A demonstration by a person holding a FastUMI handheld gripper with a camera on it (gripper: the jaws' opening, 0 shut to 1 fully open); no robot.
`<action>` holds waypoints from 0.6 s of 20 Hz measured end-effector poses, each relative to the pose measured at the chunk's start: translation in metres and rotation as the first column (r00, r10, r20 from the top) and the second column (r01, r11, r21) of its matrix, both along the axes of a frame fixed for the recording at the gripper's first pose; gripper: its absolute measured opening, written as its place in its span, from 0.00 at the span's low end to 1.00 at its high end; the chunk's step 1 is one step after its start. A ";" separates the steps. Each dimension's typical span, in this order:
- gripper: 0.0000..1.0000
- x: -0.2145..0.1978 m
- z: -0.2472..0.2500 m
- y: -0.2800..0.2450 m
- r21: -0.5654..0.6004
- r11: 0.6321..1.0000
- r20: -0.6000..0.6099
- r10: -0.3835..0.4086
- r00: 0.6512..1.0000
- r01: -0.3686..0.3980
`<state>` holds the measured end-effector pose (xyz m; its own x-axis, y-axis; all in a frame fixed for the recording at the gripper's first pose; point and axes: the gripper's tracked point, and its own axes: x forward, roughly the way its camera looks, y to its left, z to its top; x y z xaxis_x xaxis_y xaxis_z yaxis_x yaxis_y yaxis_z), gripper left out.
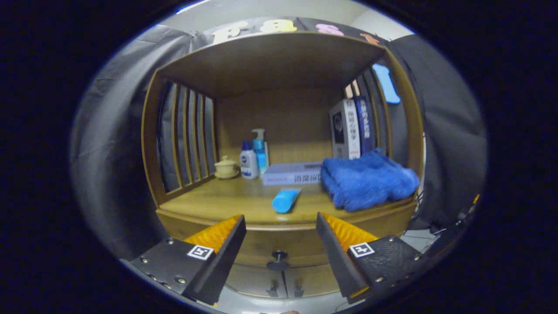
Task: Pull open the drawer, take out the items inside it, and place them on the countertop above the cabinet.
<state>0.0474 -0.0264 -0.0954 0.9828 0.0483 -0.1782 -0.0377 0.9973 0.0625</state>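
Gripper (281,226) hangs released w/ nothing between its fingers, just in front of the shut drawer's knob (278,256), while a blue tube (286,200) and towel (366,178) lie on the counter (218,205) above — fits either pre-pull or post-unload.

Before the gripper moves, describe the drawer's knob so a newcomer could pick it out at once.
Start at the wooden cabinet's countertop, where a blue tube lies. Directly below its front edge, on the drawer front, sits a small dark round knob, between the open gripper's fingers. It stands alone and centred, unlike the paired door knobs lower down.
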 end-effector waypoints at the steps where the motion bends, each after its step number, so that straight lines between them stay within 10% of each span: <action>1: 0.97 -0.005 0.018 -0.007 -0.010 1.000 0.034 -0.015 0.999 0.015; 12: 0.97 -0.089 0.155 -0.070 -0.092 0.980 0.270 -0.143 0.952 0.174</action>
<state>-0.0418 -0.0965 0.0598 0.9890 -0.1175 0.0900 0.1216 0.9917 -0.0421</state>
